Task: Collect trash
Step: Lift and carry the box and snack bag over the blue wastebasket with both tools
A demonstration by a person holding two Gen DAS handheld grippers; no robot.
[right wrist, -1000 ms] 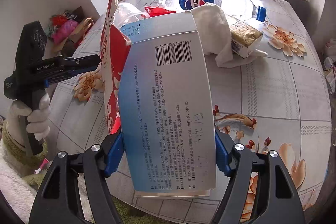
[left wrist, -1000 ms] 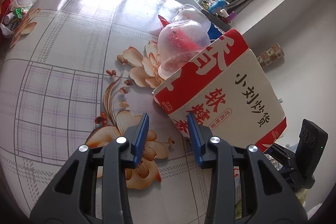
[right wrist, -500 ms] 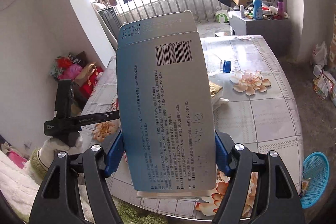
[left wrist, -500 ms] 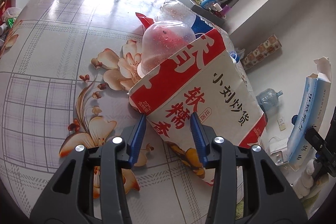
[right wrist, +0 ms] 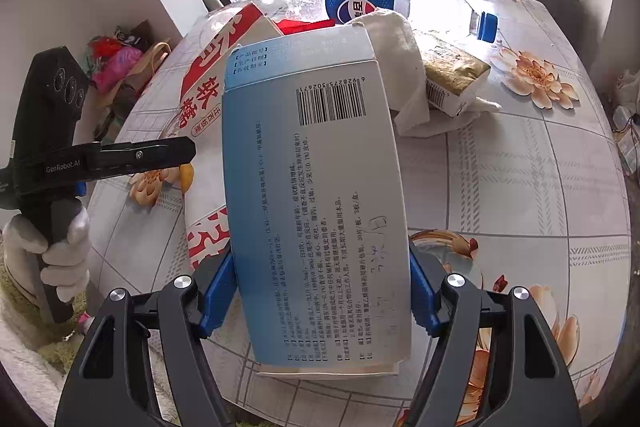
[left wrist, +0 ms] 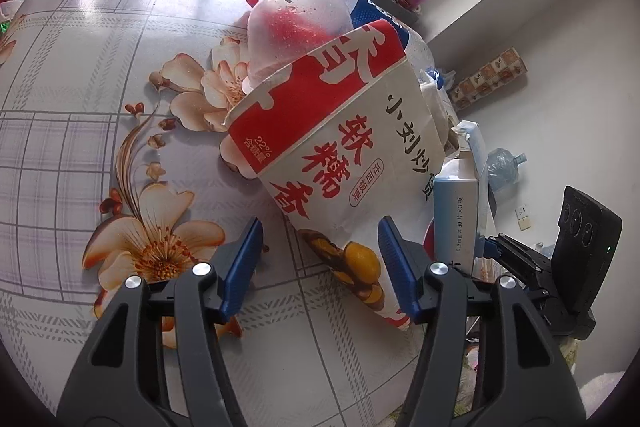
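Note:
A red-and-white paper bag (left wrist: 340, 131) lies on the flowered table (left wrist: 100, 107), stuffed with a clear plastic cup (left wrist: 296, 31) and a Pepsi bottle (right wrist: 360, 1). My left gripper (left wrist: 320, 267) straddles the bag's bottom corner. Its jaws are opening and the pads do not press on the bag. My right gripper (right wrist: 316, 291) is shut on a flat blue-and-white medicine box (right wrist: 320, 167), held upright just beside the bag. That box (left wrist: 456, 211) also shows at the right of the left wrist view. A gloved hand (right wrist: 60, 247) holds the left gripper (right wrist: 188, 153).
Behind the bag lie a white tissue (right wrist: 400, 67), a small carton with a brown top (right wrist: 452, 75) and a blue cap (right wrist: 486, 27). The table's near edge (right wrist: 360, 399) runs under my right gripper. Bags (right wrist: 116, 67) and a water jug (left wrist: 504, 171) sit on the floor.
The left jaws have spread wider around the bag's bottom end. The right gripper lifted the box high above the table, then brought it back down beside the bag.

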